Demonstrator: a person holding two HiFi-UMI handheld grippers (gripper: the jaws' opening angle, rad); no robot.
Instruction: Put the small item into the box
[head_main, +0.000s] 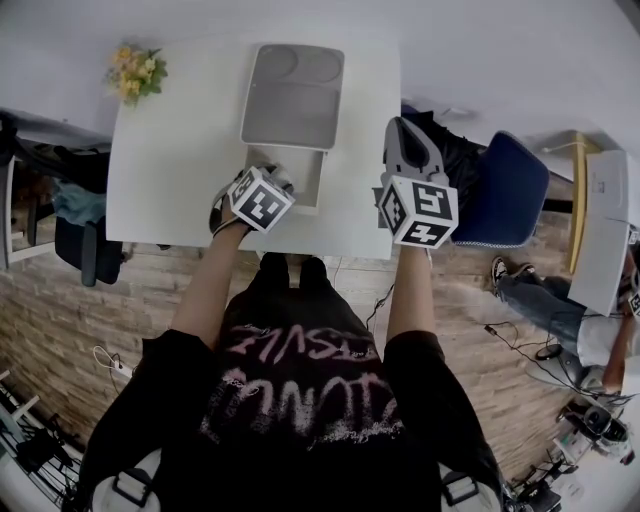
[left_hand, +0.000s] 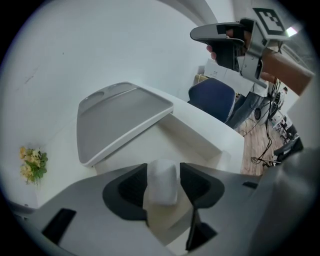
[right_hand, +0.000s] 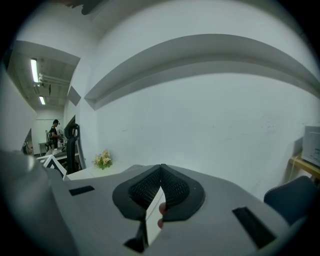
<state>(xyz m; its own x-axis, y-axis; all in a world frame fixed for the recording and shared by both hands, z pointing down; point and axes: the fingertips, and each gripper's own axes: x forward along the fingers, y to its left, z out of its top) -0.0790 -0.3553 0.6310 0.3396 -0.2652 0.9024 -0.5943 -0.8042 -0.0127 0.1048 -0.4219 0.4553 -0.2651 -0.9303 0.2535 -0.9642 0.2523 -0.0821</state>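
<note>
A small white item (left_hand: 162, 176) sits between the pads of my left gripper (left_hand: 163, 186), just over the inside of the white box (left_hand: 200, 136). A thin gap shows beside the item, so the jaws stand open around it. In the head view the left gripper (head_main: 265, 188) points down at the box's (head_main: 312, 190) front part, and the grey-lined lid (head_main: 293, 95) is folded back behind it. My right gripper (head_main: 410, 150) hangs to the right of the box, apart from it. Its pads meet at the tips in the right gripper view (right_hand: 160, 172), with nothing held.
The box stands on a white table (head_main: 170, 180) against a white wall. A bunch of yellow flowers (head_main: 135, 72) lies at the table's far left corner. A blue chair (head_main: 510, 190) stands right of the table, and a person's legs (head_main: 540, 295) show further right on the wooden floor.
</note>
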